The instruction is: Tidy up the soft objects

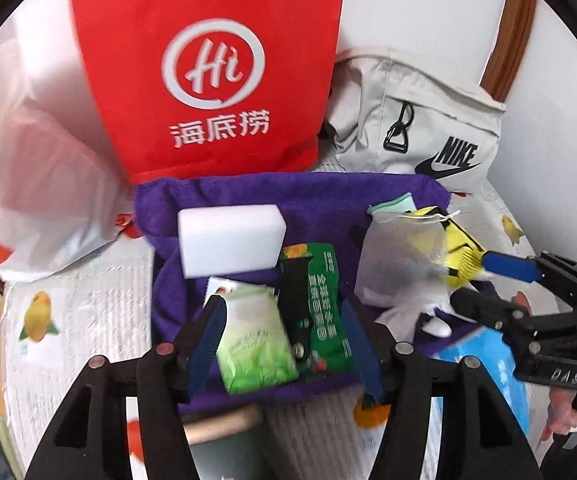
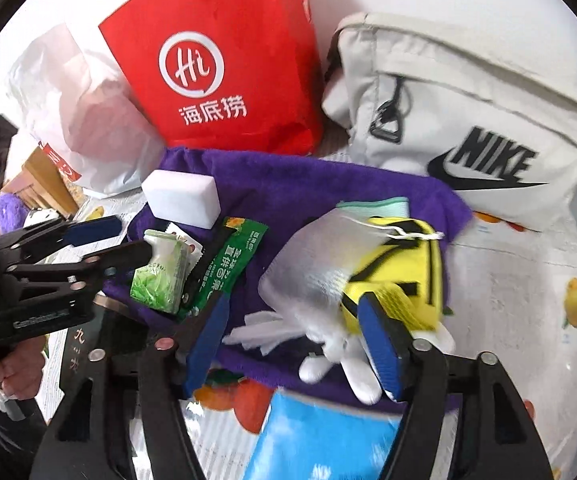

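A purple cloth (image 1: pixel 328 196) (image 2: pixel 288 184) lies spread on the table with soft items on it. My left gripper (image 1: pixel 284 344) (image 2: pixel 134 238) stands open over a light green tissue pack (image 1: pixel 252 344) (image 2: pixel 160 276), a dark green sachet (image 1: pixel 322 308) (image 2: pixel 224 264) and a black strap. A white sponge block (image 1: pixel 230 240) (image 2: pixel 182 200) sits behind them. My right gripper (image 2: pixel 294 340) (image 1: pixel 476 284) is open around a translucent pouch (image 2: pixel 308 264) (image 1: pixel 396 260) holding a yellow-and-black item (image 2: pixel 404 264), with white glove fingers (image 2: pixel 348 368) under it.
A red paper bag (image 1: pixel 208 72) (image 2: pixel 216 60), a pale Nike bag (image 1: pixel 420 120) (image 2: pixel 468 120) and a white plastic bag (image 1: pixel 28 160) (image 2: pixel 80 112) stand behind the cloth. A blue pack (image 2: pixel 320 440) (image 1: pixel 484 364) and a wooden roll (image 1: pixel 220 424) lie at the near edge.
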A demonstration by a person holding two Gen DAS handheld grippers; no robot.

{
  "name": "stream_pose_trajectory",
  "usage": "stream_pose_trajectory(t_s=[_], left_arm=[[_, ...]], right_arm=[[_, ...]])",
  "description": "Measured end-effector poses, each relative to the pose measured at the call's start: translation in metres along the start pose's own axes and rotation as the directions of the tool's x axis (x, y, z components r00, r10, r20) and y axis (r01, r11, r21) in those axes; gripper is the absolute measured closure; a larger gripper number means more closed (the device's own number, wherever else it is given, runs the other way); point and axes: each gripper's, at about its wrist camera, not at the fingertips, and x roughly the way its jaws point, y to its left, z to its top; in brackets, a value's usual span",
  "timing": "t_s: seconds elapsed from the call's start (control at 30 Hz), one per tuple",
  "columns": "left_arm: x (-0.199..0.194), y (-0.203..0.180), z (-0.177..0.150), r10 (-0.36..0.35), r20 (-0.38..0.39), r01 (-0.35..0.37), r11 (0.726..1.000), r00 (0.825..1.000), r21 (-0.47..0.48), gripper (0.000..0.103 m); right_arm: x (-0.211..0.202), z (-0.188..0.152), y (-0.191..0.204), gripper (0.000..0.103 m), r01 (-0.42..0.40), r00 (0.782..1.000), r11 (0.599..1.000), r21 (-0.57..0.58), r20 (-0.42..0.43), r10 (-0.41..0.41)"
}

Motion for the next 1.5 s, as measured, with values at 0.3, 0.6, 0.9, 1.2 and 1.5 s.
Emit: stream_pose_trajectory(t_s=[0.3,0.6,0.9,1.2,1.5], left_arm=[[-0.083,-0.015,-0.047,0.046,0.07,-0.047,0.999,0.996,0.01,0.024],[-0.165,-0.05,-0.113,0.076,0.176,-0.082,0.996,0.981,0.028,0.005],[-0.222,-0.069,-0.173,0.095,0.245,-0.095,0.995,0.965,-0.011,0.004],[-0.25,-0.067,-0.22,0.12,0.257,-0.104,0.992,0.959,-0.074,0.004],[-0.276,-0.071,-0.246,0.154,0.282,-0.133,0.987,0.947,-0.093,0.004]], right_arm=[[-0.069,-0.043,0.018,0.015,0.091,0.992,0.995,0.027,0.082,-0.093],[-0.147,-0.107,0.051,0.009,0.073,0.977,0.997,0.023,0.2,-0.076],[-0.203,-0.169,0.076,0.009,0.076,0.964,0.997,0.034,0.254,-0.082],[-0.236,-0.218,0.092,0.009,0.122,0.96,0.992,0.042,0.249,-0.128],[-0.254,-0.245,0.095,0.009,0.115,0.957,0.991,0.062,0.259,-0.127]])
